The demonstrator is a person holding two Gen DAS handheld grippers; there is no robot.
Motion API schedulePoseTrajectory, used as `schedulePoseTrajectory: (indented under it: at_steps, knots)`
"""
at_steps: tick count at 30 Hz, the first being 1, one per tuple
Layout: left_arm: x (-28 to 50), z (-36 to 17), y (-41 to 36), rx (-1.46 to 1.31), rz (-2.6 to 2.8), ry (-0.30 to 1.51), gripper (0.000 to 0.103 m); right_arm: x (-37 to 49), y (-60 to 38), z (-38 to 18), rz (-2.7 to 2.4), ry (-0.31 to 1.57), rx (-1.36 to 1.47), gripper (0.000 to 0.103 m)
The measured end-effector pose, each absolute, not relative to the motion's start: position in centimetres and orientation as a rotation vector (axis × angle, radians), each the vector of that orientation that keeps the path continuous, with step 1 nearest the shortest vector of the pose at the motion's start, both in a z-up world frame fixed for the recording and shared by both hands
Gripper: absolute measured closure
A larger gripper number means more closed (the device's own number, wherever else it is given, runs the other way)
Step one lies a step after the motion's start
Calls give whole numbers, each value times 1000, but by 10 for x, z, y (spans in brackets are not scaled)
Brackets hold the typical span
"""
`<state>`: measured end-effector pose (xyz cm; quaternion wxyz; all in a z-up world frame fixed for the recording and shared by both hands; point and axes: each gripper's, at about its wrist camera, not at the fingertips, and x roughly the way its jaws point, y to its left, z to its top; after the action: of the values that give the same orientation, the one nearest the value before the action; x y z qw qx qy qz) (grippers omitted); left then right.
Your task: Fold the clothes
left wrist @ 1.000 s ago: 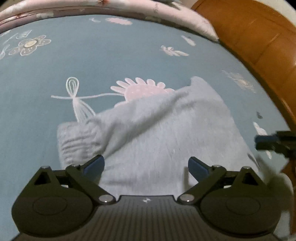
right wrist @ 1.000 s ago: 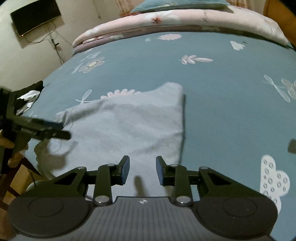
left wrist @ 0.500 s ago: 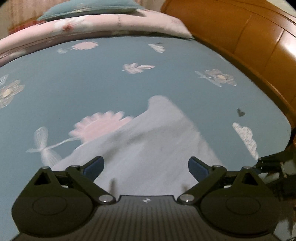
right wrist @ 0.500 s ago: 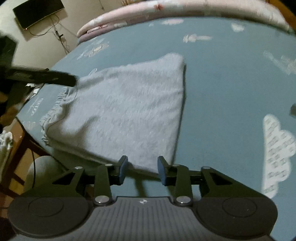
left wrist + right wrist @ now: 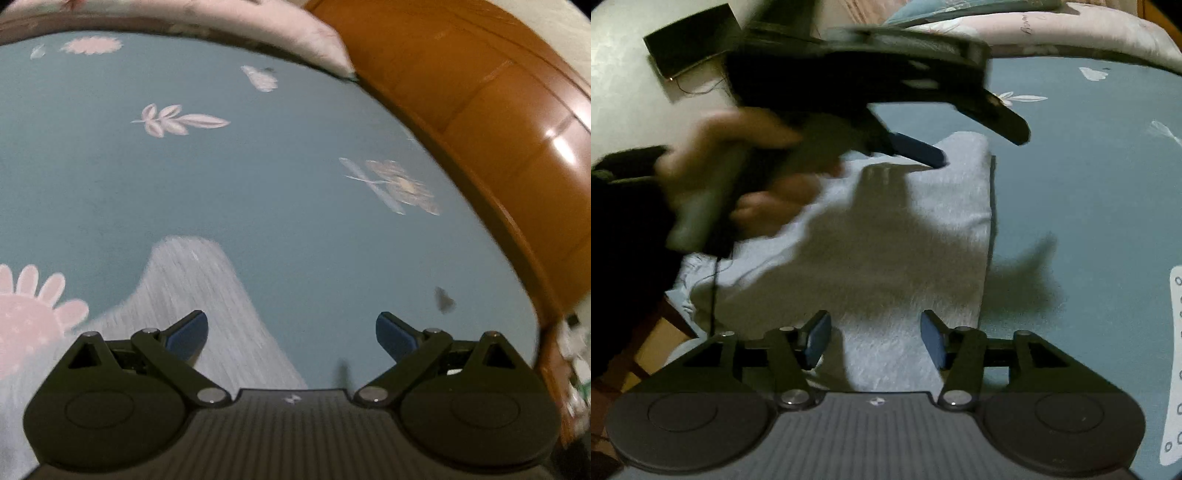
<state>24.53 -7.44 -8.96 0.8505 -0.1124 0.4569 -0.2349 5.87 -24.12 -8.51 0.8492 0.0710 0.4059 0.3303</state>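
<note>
A folded grey garment (image 5: 886, 240) lies on the teal flowered bedsheet (image 5: 1089, 184). My right gripper (image 5: 875, 336) is open just above the garment's near edge, with nothing pinched between its fingers. In the right wrist view a hand (image 5: 738, 177) holds the left gripper over the garment's far end, and its blue fingertip (image 5: 919, 150) hovers close to the cloth. The left wrist view shows my left gripper (image 5: 291, 332) wide open and empty. Its left finger is over the garment's far corner (image 5: 192, 280), its right finger over bare sheet (image 5: 295, 184).
A rolled pink quilt (image 5: 258, 33) lies across the bed's far end. A wooden headboard (image 5: 480, 129) curves along the right. The bed's left edge drops to the floor (image 5: 653, 350). A dark screen (image 5: 690, 40) hangs on the wall.
The left gripper has swung right and forward to the garment's far corner, entering the right wrist view. The right gripper's fingers have spread wider over the near edge.
</note>
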Motion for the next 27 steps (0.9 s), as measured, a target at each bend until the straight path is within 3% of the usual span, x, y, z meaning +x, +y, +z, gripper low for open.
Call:
schedulePoseTrajectory:
  at_steps: [5,11,19,27]
  knots:
    - [273,-93,-76,-245,-443,951,6,60,-248,-88,703,849,203,44]
    - [238,-64,-76,-323,-597,955,5,64,-253,-91,712,842,238,44]
    - [236,-101,-100,-279,-588,1030,5,68,-250,-88,690,846,246,43]
    - [213,-60,-91,-209,-552,978,5,63,-238,-80,619,859,181,37]
